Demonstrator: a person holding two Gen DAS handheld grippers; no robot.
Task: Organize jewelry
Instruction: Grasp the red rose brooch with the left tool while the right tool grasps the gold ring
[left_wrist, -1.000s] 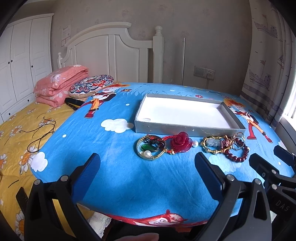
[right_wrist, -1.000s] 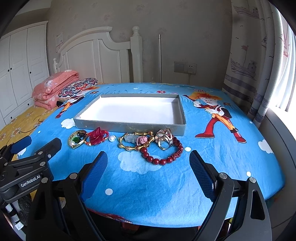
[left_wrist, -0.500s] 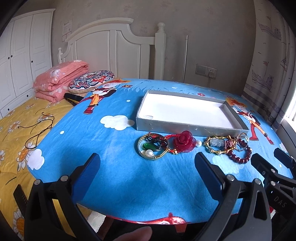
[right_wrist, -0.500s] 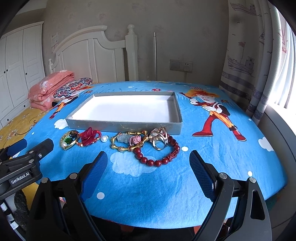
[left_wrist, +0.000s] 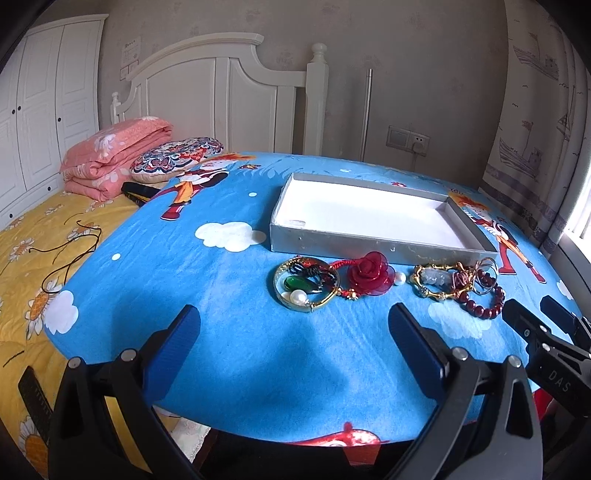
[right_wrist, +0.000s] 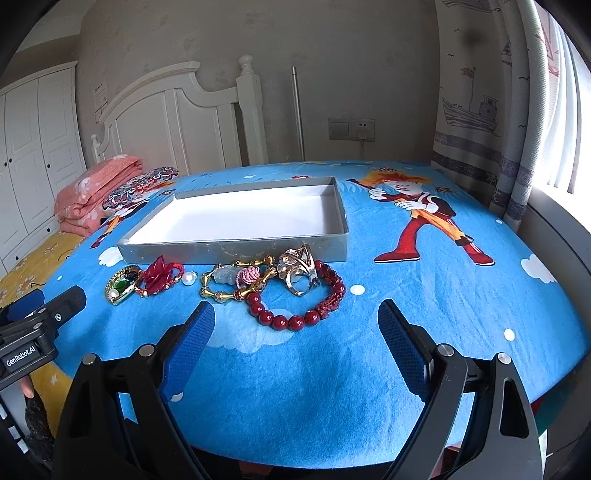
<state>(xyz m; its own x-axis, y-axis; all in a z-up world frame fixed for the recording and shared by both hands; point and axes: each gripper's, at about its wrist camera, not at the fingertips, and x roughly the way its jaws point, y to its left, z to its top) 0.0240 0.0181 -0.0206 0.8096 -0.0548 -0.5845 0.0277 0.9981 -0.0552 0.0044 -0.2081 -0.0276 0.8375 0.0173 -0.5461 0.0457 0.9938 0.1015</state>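
A shallow grey box (left_wrist: 369, 251) (right_wrist: 236, 251) with a white empty inside sits on a blue cartoon tablecloth. A row of jewelry lies in front of it: a gold bangle with a green stone and pearl (left_wrist: 306, 286) (right_wrist: 120, 290), a red rose ornament (left_wrist: 369, 275) (right_wrist: 159, 278), a gold bamboo bracelet (left_wrist: 434, 280) (right_wrist: 236, 282), a gold ring ornament (right_wrist: 299, 271) and a dark red bead bracelet (left_wrist: 484, 304) (right_wrist: 306, 310). My left gripper (left_wrist: 291, 341) is open and empty, just short of the bangle. My right gripper (right_wrist: 295, 338) is open and empty, just short of the bead bracelet.
The table's near edge (left_wrist: 295, 432) lies under both grippers. A bed with a yellow sheet (left_wrist: 33, 236), folded pink blanket (left_wrist: 114, 162) and patterned cushion (left_wrist: 177, 158) stands to the left. Curtains (right_wrist: 517, 110) hang at the right.
Both grippers have moved forward toward the jewelry, which looks larger and closer now. Both stay open and nothing on the table has moved.
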